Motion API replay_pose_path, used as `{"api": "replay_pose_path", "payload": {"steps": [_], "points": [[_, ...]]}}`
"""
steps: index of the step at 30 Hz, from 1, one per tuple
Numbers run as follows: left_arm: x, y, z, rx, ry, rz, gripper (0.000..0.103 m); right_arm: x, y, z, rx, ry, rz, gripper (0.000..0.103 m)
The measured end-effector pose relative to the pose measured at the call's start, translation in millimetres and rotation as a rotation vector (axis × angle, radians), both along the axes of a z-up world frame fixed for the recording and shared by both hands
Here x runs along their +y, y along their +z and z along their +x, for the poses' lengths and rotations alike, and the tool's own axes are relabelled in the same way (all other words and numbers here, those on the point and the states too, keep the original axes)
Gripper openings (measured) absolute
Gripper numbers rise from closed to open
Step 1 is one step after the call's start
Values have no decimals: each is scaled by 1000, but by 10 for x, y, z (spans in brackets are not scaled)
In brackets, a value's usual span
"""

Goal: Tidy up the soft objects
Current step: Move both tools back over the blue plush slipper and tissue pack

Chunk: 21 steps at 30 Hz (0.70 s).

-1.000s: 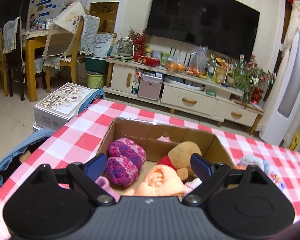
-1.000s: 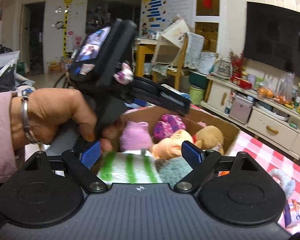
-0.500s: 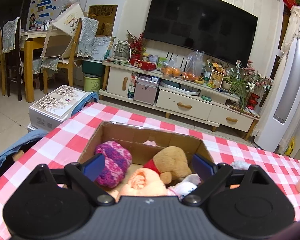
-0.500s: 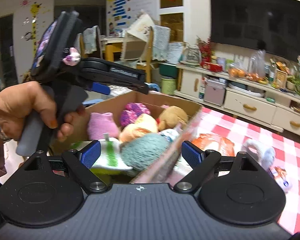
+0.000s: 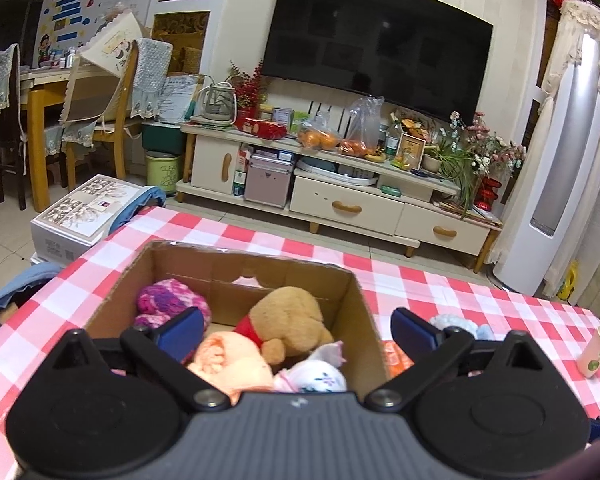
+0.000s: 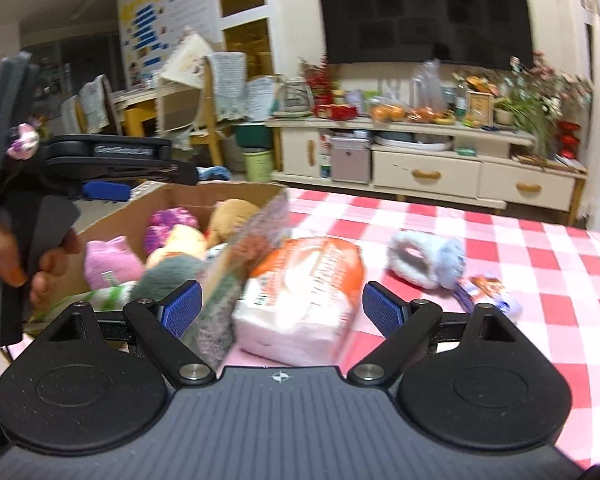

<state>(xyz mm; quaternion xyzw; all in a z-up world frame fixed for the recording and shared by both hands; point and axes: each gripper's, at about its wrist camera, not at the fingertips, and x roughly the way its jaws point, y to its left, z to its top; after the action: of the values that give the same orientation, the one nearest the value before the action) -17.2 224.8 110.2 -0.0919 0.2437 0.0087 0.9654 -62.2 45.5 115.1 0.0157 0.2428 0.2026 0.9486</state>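
Observation:
A cardboard box (image 5: 352,292) on the red checked table holds a brown teddy bear (image 5: 288,320), a purple knitted item (image 5: 168,300), a peach towel (image 5: 228,360) and a white cloth (image 5: 320,372). My left gripper (image 5: 296,332) is open and empty above the box's near side; it also shows in the right wrist view (image 6: 104,192), held by a hand. My right gripper (image 6: 280,308) is open and empty over an orange tissue pack (image 6: 300,296) right of the box (image 6: 204,194). A pale blue fluffy item (image 6: 424,260) lies farther right.
A small wrapped packet (image 6: 488,292) lies beyond the blue item. A paper cup (image 5: 596,350) stands at the table's right edge. A TV cabinet (image 5: 340,200), chairs and a box on the floor (image 5: 88,208) lie behind the table.
My right gripper has swung right, from over the box to the tissue pack on the table. My left gripper has drawn back and risen a little above the box.

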Motion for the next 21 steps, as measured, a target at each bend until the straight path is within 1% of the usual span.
{"api": "replay_pose_path", "payload": {"steps": [13, 21], "points": [[-466, -7, 31, 0, -72, 26, 102, -426, -164, 70, 18, -160, 39, 103], [-733, -53, 68, 17, -123, 36, 102, -823, -417, 276, 48, -311, 29, 103]]}}
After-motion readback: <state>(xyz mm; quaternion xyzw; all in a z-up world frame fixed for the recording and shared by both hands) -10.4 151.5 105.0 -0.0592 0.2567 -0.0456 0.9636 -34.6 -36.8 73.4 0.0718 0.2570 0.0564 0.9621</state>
